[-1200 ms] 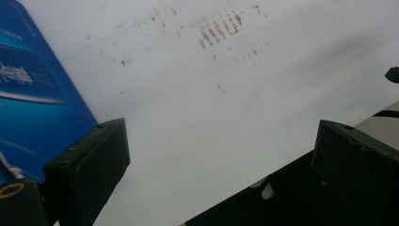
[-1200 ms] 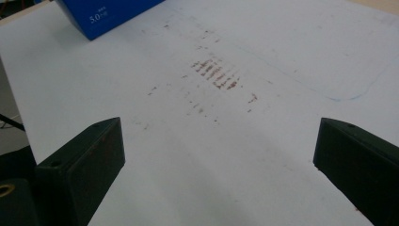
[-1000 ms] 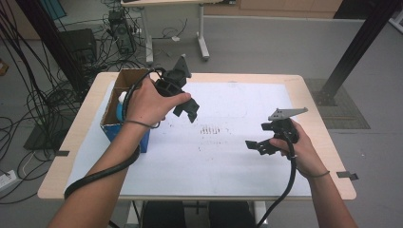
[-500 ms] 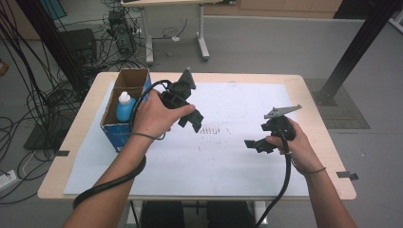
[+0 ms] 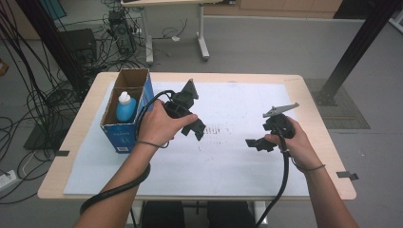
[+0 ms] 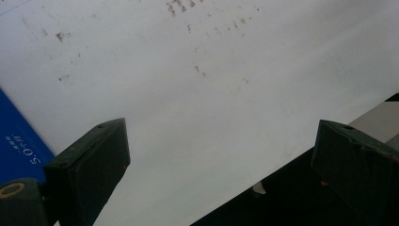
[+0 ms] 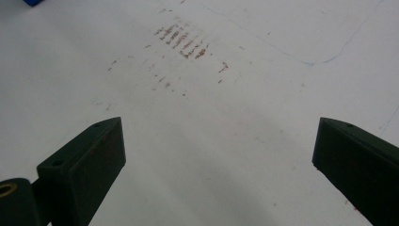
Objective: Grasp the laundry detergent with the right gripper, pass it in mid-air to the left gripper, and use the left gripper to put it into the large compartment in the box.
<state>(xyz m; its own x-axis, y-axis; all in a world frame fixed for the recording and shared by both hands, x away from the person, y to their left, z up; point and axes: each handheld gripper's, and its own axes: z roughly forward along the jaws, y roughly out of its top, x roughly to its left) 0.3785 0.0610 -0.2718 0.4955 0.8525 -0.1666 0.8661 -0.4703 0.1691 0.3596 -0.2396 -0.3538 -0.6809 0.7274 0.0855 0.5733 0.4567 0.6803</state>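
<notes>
A person is holding the left gripper (image 5: 195,127) above the white paper (image 5: 228,161) that is covering the table (image 5: 313,95). It is hanging just beside the cardboard box (image 5: 124,124), near the table's left edge. Its jaws are standing wide apart with nothing between them. The box is sitting near the back left corner of the table. A blue bottle (image 5: 126,107) with a white cap is standing upright inside the box. In the left gripper view, the blue side of the box (image 6: 19,141) is peeking in at the left. The right gripper (image 5: 259,143) is hanging over the paper near the table's right edge, well apart from the box. Its jaws are wide open too and holding nothing. Small brown marks (image 7: 183,40) are showing on the paper ahead of it.
</notes>
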